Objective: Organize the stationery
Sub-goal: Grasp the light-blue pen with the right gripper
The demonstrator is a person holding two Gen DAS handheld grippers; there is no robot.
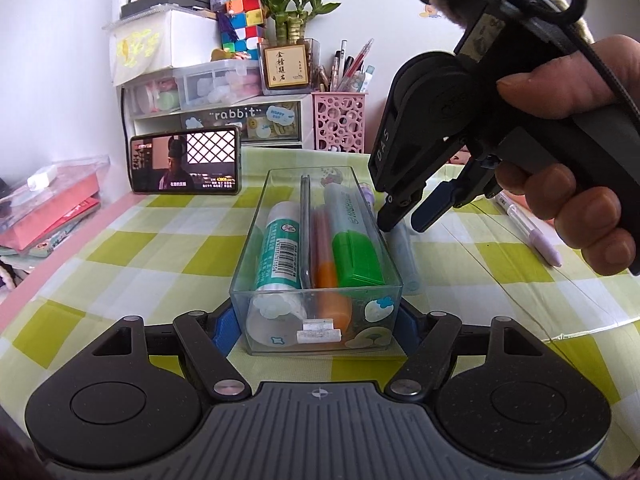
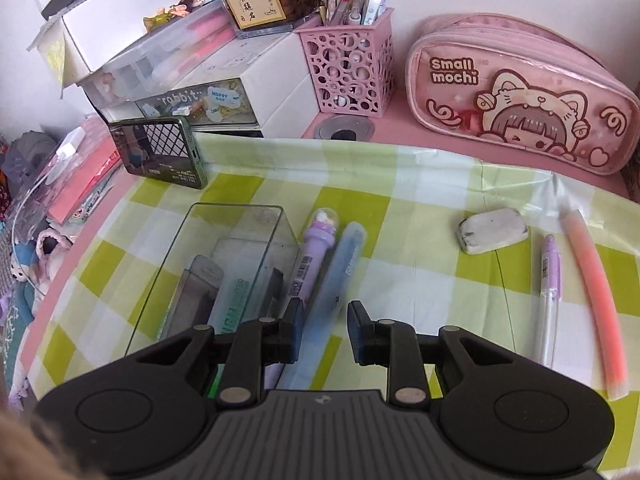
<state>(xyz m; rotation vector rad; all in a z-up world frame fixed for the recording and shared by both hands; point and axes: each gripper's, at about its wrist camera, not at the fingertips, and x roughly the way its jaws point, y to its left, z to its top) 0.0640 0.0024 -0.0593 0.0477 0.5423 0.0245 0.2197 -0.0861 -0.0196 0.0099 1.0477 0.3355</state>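
Note:
A clear plastic organizer box [image 1: 256,256] sits on the checked cloth, holding a glue stick [image 1: 280,248], an orange marker [image 1: 328,280] and a green-capped marker [image 1: 356,256]. My left gripper [image 1: 316,326] is shut on the box's near end. My right gripper [image 2: 323,330] is open, straddling a light blue pen [image 2: 340,264] that lies beside a purple novelty pen [image 2: 314,248], right of the box [image 2: 168,272]. The right gripper also shows in the left wrist view [image 1: 404,216], just above the blue pen [image 1: 404,252].
An eraser [image 2: 494,230], a lilac pen [image 2: 550,276] and a pink tube [image 2: 596,280] lie on the cloth to the right. A pink pencil case [image 2: 520,96], pink pen holder [image 2: 352,68], drawers [image 2: 224,92] and a phone [image 2: 160,152] stand behind.

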